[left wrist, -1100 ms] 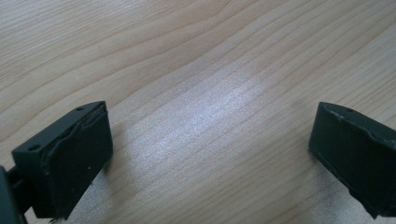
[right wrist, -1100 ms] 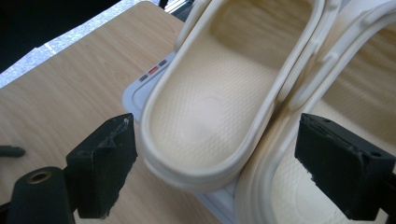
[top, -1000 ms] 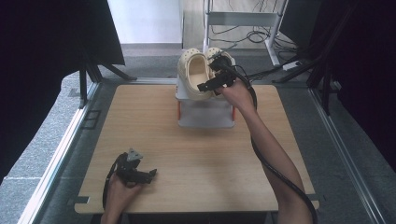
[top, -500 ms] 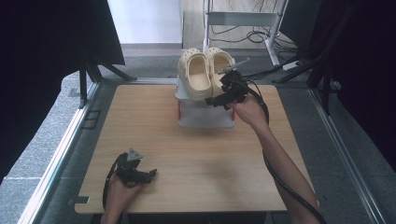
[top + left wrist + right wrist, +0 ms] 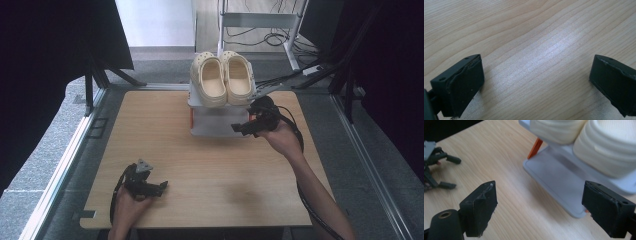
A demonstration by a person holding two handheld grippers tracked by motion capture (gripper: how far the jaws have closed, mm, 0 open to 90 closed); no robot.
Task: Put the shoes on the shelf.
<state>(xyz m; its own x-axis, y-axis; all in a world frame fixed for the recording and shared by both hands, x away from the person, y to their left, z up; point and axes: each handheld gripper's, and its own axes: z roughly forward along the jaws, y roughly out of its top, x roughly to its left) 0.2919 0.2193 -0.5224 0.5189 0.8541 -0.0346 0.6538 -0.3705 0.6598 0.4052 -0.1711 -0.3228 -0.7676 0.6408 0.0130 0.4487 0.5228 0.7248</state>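
Cream shoes [image 5: 224,79] sit side by side on top of a small grey rack [image 5: 215,124] at the far side of the wooden surface [image 5: 210,170]. We hold our right hand-held gripper [image 5: 246,128] just in front of the rack, its jaws spread wide and holding nothing. Our left hand-held gripper [image 5: 159,187] rests low on the near left part of the surface, well apart from the shoes, jaws wide and empty too.

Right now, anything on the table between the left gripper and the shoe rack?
Nothing: in the high view, bare wooden table runs from the left gripper to the shoe rack.
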